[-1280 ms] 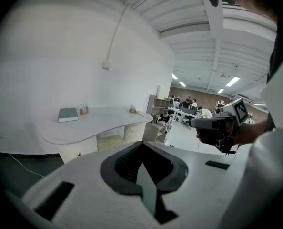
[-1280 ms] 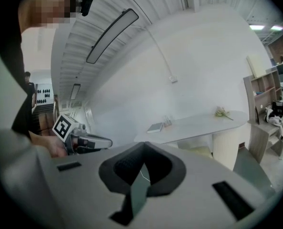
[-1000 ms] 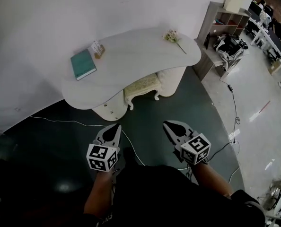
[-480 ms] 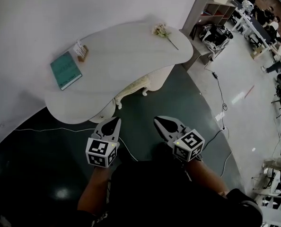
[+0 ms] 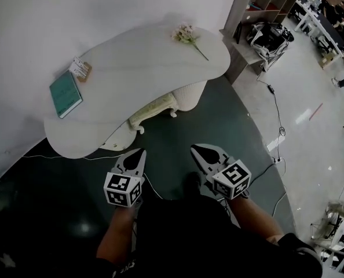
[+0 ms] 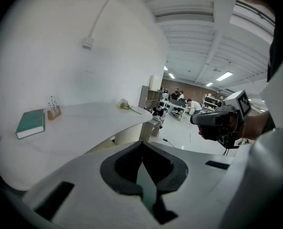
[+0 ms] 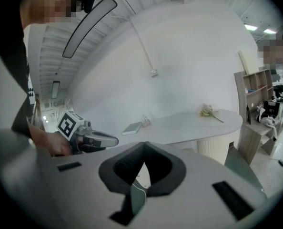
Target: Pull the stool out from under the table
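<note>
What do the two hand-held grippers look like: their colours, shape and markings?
The left gripper and the right gripper are alike: a light grey body that tapers to a point, with dark inner jaw faces. Each carries a white cube with black square markers. The person's top looks black, with no sleeve over the forearms.

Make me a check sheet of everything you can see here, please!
Surface: white curved table against the wall.
Job's things: cream stool tucked under the table's front edge, untouched.
Clutter: teal book, small holder and flower sprig on the tabletop.
Grippers: left gripper and right gripper both shut, empty, short of the stool.
Cables: white cable on the dark floor; black cable on the pale floor.
Surroundings: wooden shelf, bag, people at desks beyond.
</note>
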A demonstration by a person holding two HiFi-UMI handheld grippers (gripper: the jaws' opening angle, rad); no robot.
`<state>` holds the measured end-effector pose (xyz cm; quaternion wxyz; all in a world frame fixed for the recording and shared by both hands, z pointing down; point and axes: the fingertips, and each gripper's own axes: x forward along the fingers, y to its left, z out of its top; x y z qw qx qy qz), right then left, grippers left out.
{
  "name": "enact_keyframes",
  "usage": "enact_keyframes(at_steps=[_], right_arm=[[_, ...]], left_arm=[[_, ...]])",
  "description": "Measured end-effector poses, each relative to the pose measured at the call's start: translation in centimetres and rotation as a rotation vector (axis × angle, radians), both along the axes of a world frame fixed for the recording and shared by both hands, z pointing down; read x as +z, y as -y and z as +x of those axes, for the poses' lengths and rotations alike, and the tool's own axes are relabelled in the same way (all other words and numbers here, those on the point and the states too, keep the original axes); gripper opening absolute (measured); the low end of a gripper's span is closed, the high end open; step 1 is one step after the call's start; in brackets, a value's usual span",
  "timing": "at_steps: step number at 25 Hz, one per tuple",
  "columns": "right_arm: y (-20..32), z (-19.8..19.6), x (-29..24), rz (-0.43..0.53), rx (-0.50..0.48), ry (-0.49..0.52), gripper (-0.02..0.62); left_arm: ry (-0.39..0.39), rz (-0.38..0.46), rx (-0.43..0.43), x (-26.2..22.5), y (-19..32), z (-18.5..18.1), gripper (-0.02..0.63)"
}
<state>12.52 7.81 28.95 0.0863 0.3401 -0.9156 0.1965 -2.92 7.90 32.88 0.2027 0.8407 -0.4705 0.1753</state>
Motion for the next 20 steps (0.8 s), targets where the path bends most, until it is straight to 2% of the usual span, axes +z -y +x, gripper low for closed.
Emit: enact_keyframes(at_steps=[5,8,12,16,20], right_arm=[[1.7,5.1,3.0,-0.029,-0.092,-0.035,0.005],[3.1,6.5,4.5,-0.049,-0.117,-0.051,0.005],[5.0,6.9,5.5,-0.046,-0.113,-0.055,0.005],[6.8,6.8,8.1,-0.068,-0.083,-0.074,0.005],[7.9,4.3,12.0,-0.085,-0.104,-0.095,0.005]], left_arm=[[-0.003,-0.019,-0.090,1.5,1.9,3.8,0.002],[-0.021,-0.041,-0.103,2.4,2.7,5.6,0.002],[-0.011,-0.068,-0.080,4.4,3.2,6.8,0.002],[-0.013,-0.070,-0.083,7.9,4.5,6.5,0.002],[-0.043,-0.072,-0.099,12.6,6.2,5.0,0.002]])
